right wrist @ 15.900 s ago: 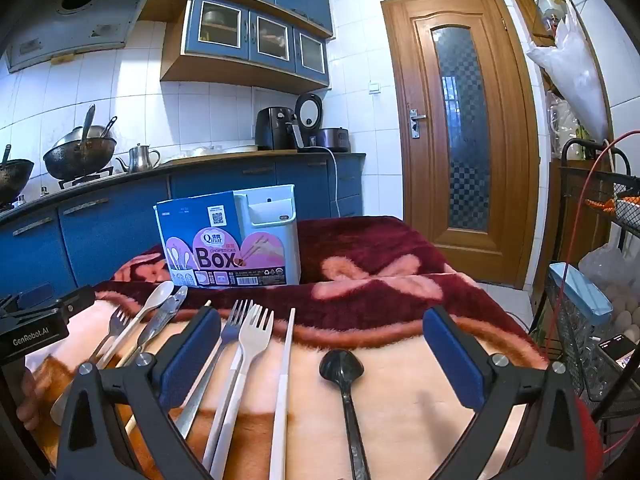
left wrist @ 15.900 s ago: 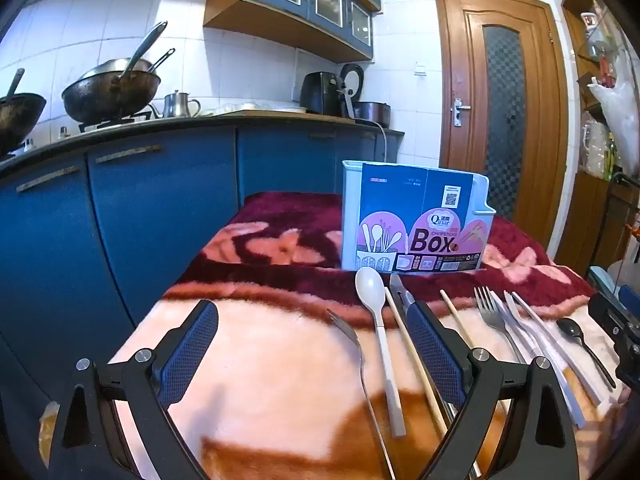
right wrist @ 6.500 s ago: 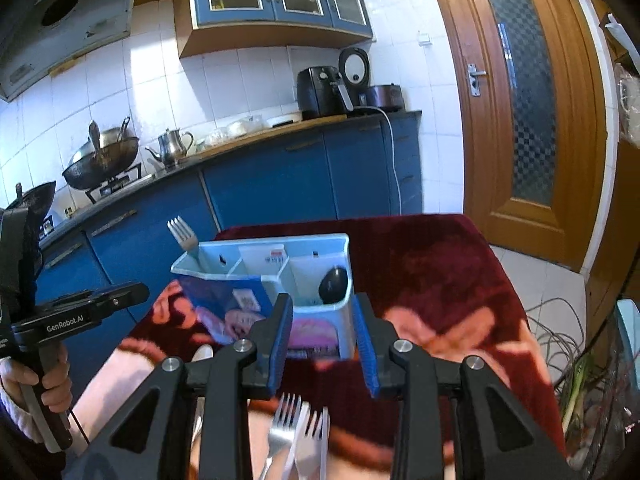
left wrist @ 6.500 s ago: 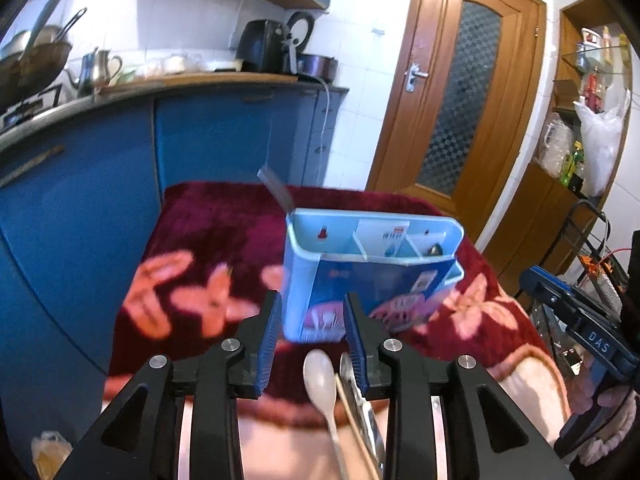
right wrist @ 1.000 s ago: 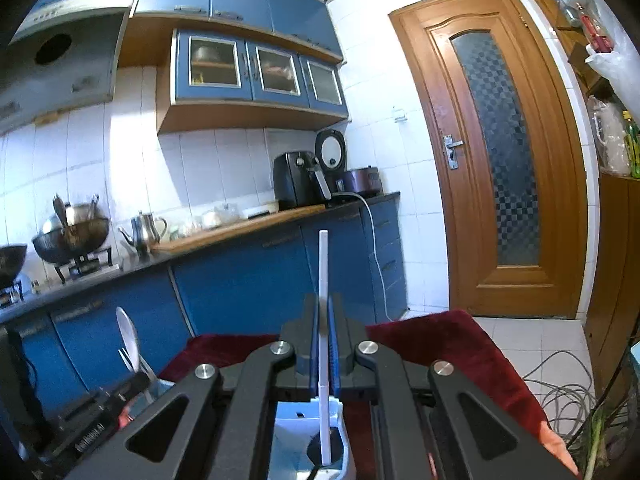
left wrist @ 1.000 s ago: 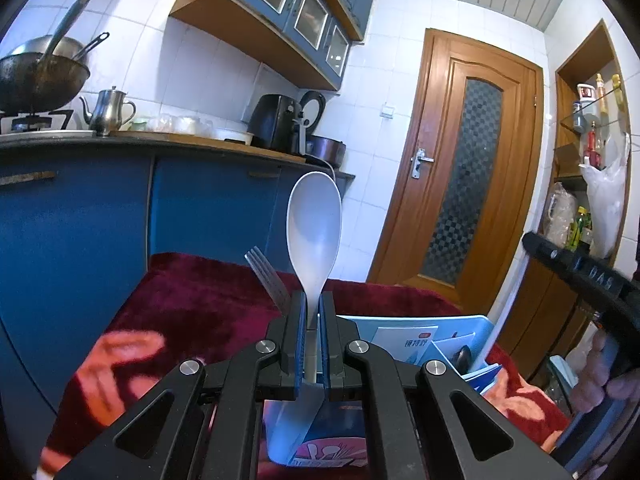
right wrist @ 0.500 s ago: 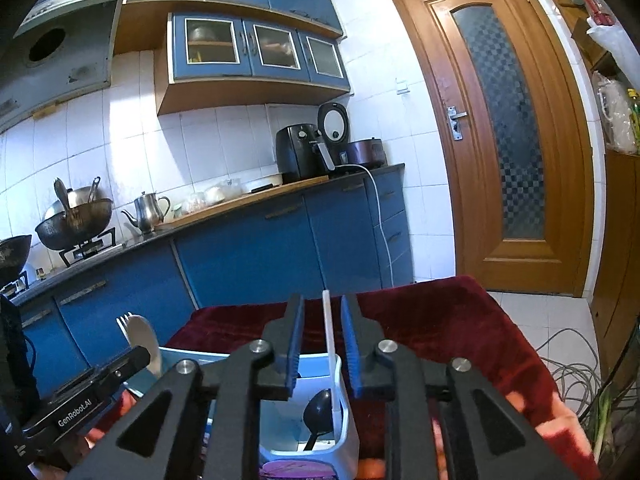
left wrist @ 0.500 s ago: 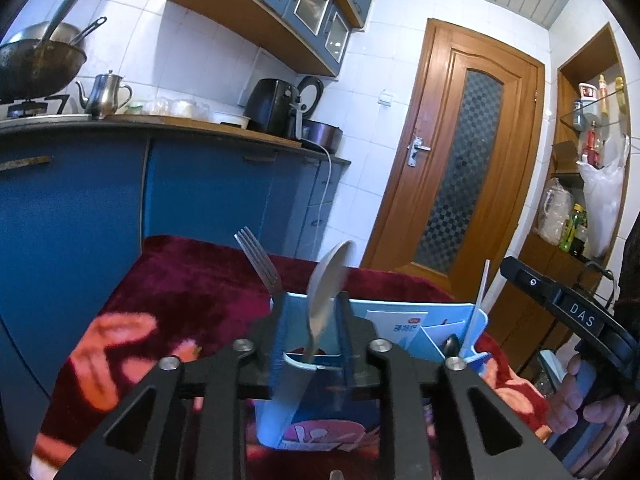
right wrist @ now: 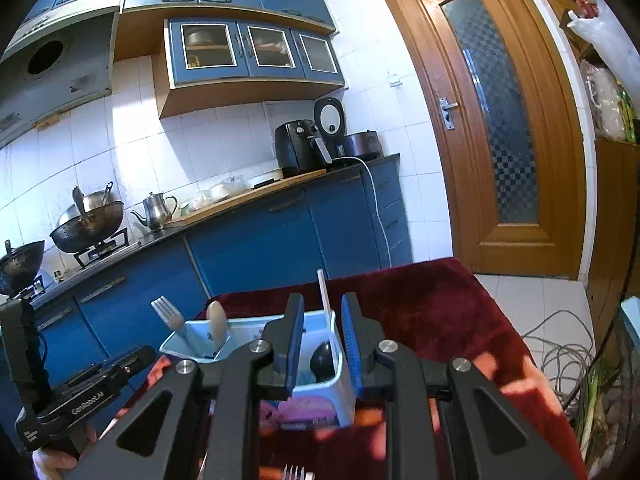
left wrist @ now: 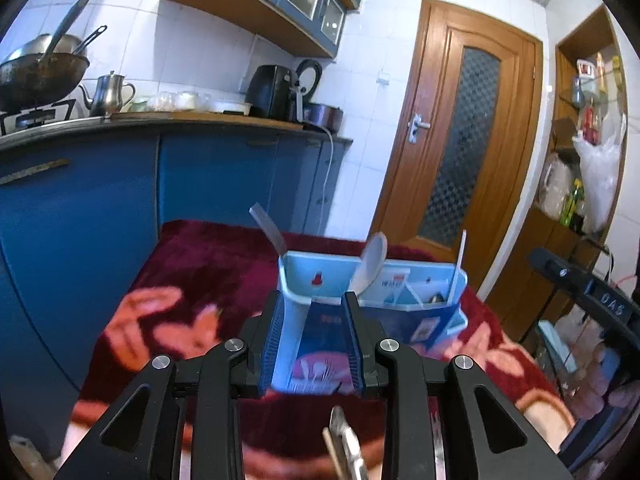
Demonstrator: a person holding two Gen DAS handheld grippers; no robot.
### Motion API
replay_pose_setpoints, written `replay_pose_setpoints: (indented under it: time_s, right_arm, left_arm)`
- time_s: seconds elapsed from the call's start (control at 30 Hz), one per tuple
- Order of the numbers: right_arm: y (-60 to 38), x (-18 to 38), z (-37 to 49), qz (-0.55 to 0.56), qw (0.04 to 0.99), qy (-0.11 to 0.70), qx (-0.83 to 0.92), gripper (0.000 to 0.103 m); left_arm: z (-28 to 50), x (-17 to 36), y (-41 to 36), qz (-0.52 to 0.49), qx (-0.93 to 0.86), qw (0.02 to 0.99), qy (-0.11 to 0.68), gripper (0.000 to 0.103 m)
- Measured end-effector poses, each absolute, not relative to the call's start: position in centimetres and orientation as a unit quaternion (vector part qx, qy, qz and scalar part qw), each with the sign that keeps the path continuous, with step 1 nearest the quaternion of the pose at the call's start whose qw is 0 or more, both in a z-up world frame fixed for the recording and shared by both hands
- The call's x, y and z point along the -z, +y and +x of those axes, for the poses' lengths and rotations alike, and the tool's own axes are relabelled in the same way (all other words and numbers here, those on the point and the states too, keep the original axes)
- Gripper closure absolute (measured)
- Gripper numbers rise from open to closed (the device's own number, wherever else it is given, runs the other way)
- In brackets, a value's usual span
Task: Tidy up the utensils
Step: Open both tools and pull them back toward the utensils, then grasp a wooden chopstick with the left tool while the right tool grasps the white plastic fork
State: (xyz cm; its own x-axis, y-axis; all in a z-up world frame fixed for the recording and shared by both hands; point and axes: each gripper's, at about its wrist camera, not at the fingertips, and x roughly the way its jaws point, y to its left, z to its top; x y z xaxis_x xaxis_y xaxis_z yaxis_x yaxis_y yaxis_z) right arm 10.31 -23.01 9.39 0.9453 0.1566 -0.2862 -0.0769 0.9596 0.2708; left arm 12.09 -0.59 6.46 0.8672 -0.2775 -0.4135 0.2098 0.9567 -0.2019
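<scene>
Both the left gripper (left wrist: pixel 313 340) and right gripper (right wrist: pixel 319 344) hold their fingers apart and empty — the pale-blue plastic utensil box (left wrist: pixel 404 300) (white spoon (left wrist: pixel 370 266) leaning inside) stands on the blanket-covered tabletop (left wrist: pixel 192 280).

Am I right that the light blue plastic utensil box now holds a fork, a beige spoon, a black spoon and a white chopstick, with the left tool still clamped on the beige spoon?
Not quite: the left tool is open and empty. The left wrist view shows the beige spoon standing free in the light blue plastic utensil box. The fork, black spoon and white chopstick are inside.
</scene>
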Motion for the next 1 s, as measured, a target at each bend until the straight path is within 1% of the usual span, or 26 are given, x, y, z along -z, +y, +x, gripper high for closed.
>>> replay_pose_setpoints:
  time_s: [0.23,0.5,0.63,1.0]
  right_arm:
    - [-22.8,-8.6,7.8,0.135,0.968,0.197,-0.072,0.081]
    - [-21.3,-5.8,6.1,0.101,0.954,0.273,-0.072,0.081]
    - [-20.9,-3.9,5.3,0.094,0.942,0.312,-0.076,0.081]
    - [-19.9,-0.8,4.1,0.085,0.921,0.369,-0.091,0.079]
  left_arm:
    - [10.2,-5.8,-0.6,-0.068,0.129,0.95,0.277,0.073]
    - [8.6,-4.2,-1.2,-0.068,0.138,0.932,0.329,0.073]
    - [7.9,-3.4,-1.4,-0.065,0.143,0.926,0.344,0.073]
    - [6.7,-1.7,-1.4,-0.065,0.14,0.915,0.372,0.073]
